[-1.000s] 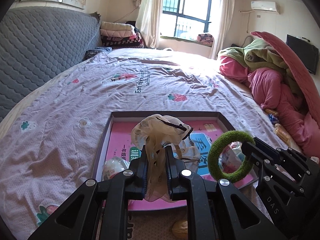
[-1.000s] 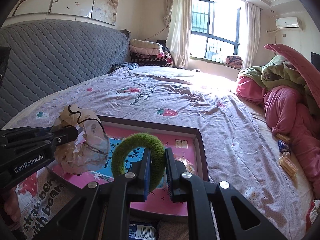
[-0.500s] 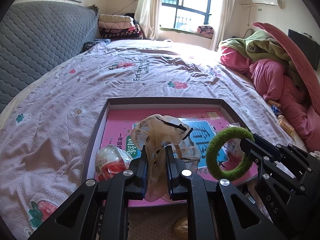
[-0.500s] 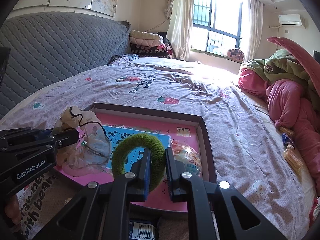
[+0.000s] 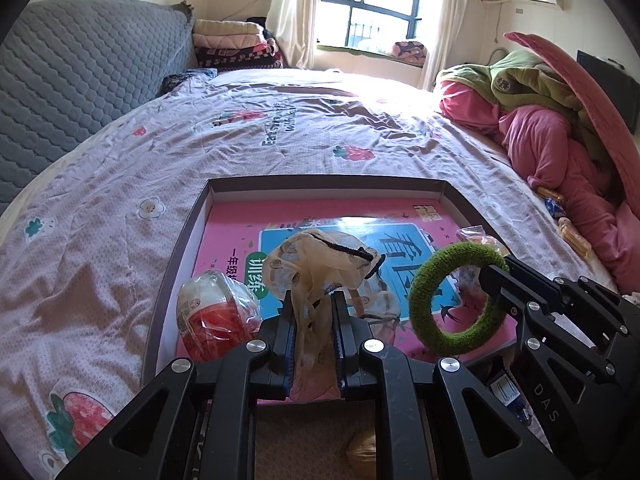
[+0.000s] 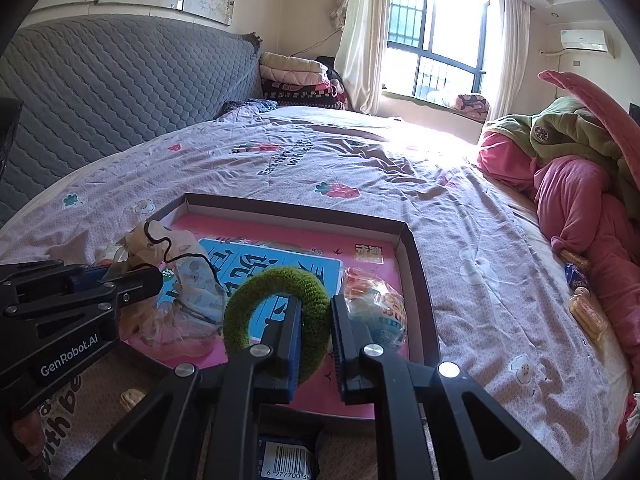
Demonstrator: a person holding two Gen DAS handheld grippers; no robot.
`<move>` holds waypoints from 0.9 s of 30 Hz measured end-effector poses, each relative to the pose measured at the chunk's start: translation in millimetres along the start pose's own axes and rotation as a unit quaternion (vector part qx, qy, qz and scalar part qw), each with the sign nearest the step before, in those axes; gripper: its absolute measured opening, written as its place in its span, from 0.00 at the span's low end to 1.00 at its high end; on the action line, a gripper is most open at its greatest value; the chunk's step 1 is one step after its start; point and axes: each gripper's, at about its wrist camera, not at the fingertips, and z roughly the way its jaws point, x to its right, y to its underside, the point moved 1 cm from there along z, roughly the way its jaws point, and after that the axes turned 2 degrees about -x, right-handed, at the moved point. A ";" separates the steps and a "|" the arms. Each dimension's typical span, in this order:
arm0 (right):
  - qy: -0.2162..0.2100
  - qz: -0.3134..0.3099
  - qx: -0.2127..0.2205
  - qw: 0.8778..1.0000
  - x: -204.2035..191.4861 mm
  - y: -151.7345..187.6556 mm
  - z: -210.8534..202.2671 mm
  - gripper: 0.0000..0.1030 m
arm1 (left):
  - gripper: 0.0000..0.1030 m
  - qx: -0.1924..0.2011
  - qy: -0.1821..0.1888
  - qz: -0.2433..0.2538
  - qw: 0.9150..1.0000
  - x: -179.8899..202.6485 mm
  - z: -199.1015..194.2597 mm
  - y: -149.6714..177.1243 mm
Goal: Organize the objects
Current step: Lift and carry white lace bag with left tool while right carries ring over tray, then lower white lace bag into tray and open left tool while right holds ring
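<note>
The bed [image 5: 280, 128] carries a shallow tray [image 5: 328, 184] lined with a pink book cover [image 5: 360, 216]; in the left view a wrapped red-and-white snack [image 5: 216, 316] lies at its 8 o'clock corner, and another snack packet [image 6: 376, 312] sits by the right wall in the right view.

The left tool [image 5: 313, 312] is nearly closed, pinching a sheer beige hair scrunchie [image 5: 320, 264] that hangs limp over the tray's near middle, its loose folds running roughly upright.

The right tool [image 6: 316, 316] is also nearly closed, clamped on a fuzzy green ring [image 6: 276, 320] standing on edge, its hole facing the camera, above the tray at about 5 o'clock.

Each should probably be lowered onto bare pink before letting go, clear of the snacks.
</note>
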 end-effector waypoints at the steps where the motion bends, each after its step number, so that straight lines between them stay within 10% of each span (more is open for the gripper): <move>1: -0.001 0.000 0.000 1.000 0.1 0.5 0.0 0.14 | 0.16 -0.001 0.000 0.000 1.000 0.1 0.5 0.5; 27: 0.022 -0.024 -0.025 0.999 -3.5 10.5 13.3 0.14 | 0.17 -0.029 -0.004 0.017 0.999 6.2 15.7 10.7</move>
